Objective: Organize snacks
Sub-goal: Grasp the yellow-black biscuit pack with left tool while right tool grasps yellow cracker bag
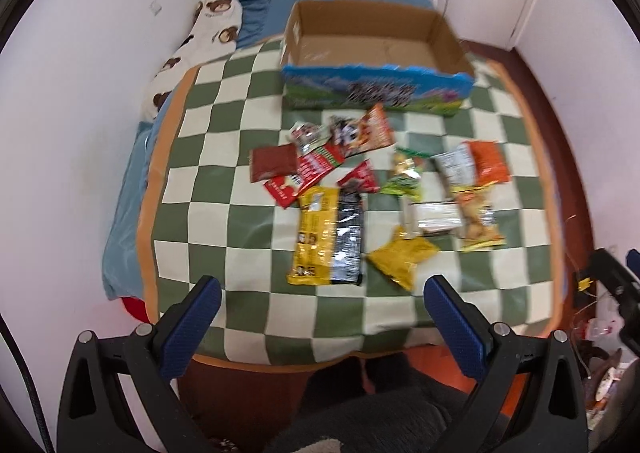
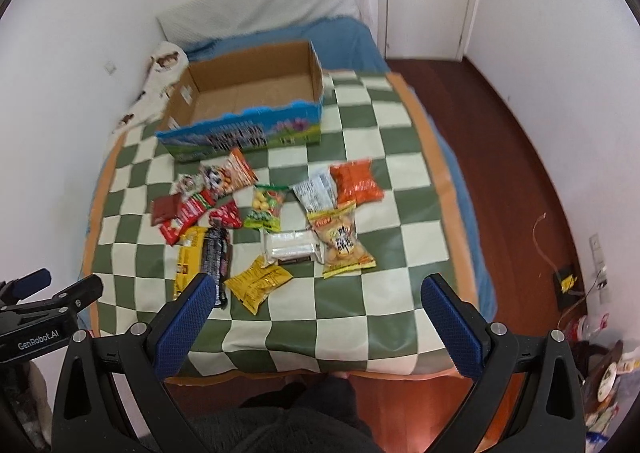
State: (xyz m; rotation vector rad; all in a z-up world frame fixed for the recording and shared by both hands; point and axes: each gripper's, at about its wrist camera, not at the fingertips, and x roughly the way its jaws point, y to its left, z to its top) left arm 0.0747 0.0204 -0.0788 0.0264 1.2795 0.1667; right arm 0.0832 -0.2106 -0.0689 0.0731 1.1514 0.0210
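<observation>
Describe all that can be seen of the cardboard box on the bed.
The cardboard box is a wide, shallow tray with no lid, plain brown inside and empty. Its near wall is printed in blue and green with a wavy top edge. It sits flat on the checked blanket, beyond the snacks; an orange packet reaches its front.
</observation>
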